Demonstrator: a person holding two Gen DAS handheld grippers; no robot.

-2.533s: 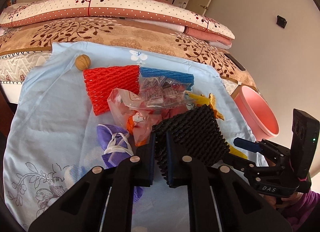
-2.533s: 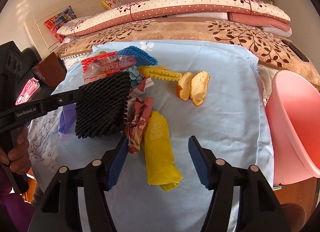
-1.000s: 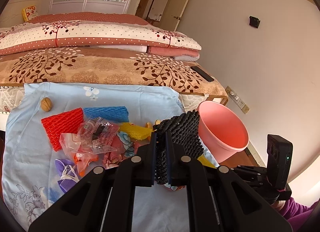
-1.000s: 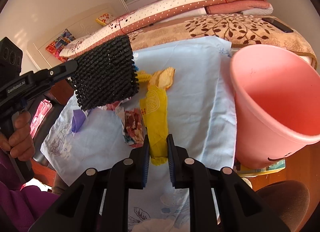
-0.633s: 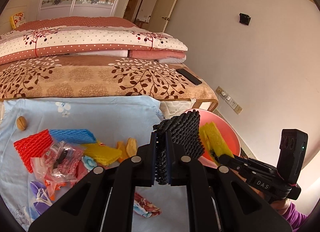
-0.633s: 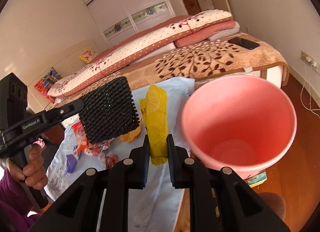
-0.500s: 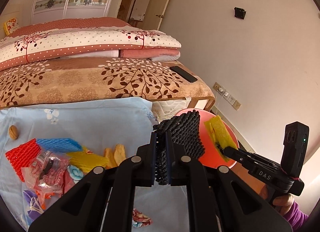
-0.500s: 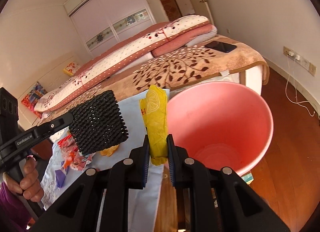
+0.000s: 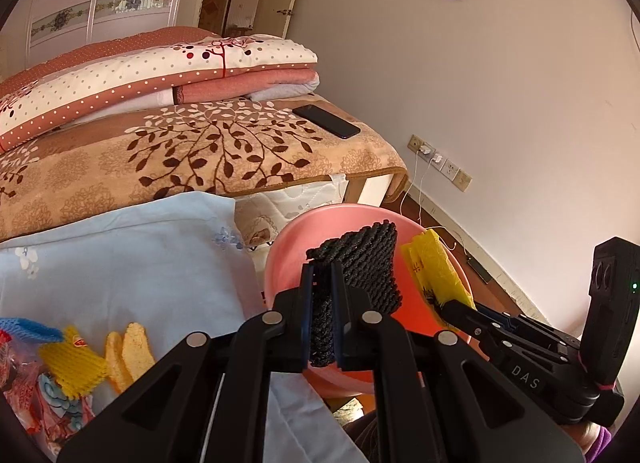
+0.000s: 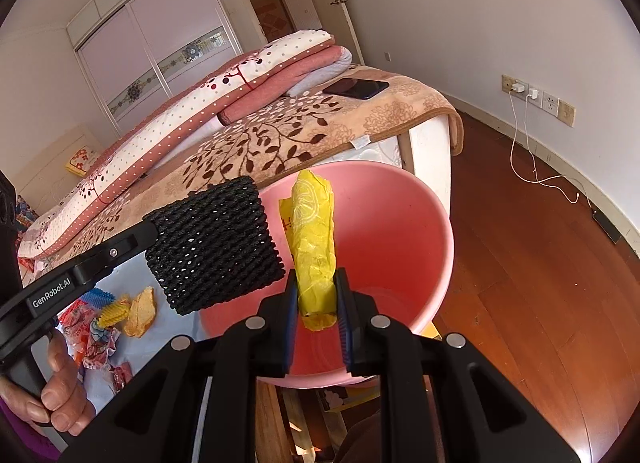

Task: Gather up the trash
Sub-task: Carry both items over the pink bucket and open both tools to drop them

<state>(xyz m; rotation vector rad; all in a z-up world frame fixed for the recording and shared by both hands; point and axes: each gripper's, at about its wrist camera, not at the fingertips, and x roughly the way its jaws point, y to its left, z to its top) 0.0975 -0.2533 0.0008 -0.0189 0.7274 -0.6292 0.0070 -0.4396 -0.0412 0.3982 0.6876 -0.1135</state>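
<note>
My left gripper (image 9: 322,287) is shut on a black foam net sleeve (image 9: 360,263), which hangs over the rim of the pink bucket (image 9: 288,251). In the right wrist view the same black sleeve (image 10: 212,247) sits at the bucket's left edge. My right gripper (image 10: 317,283) is shut on a crumpled yellow plastic bag (image 10: 314,239), held above the open mouth of the pink bucket (image 10: 404,231). From the left wrist view the yellow bag (image 9: 436,271) shows over the bucket's right side.
Loose trash lies on the light blue cloth (image 9: 132,255): yellow foam net (image 9: 72,359), orange peel (image 9: 128,351) and wrappers. A bed with a patterned blanket (image 9: 208,151) and a phone (image 9: 326,121) stands behind. A hand (image 10: 60,387) holds the left gripper's handle. Wooden floor (image 10: 540,283) lies right.
Both grippers swung right from the cloth to the pink bucket, carrying the black sleeve and the yellow bag. Both items now hang over the bucket's mouth.
</note>
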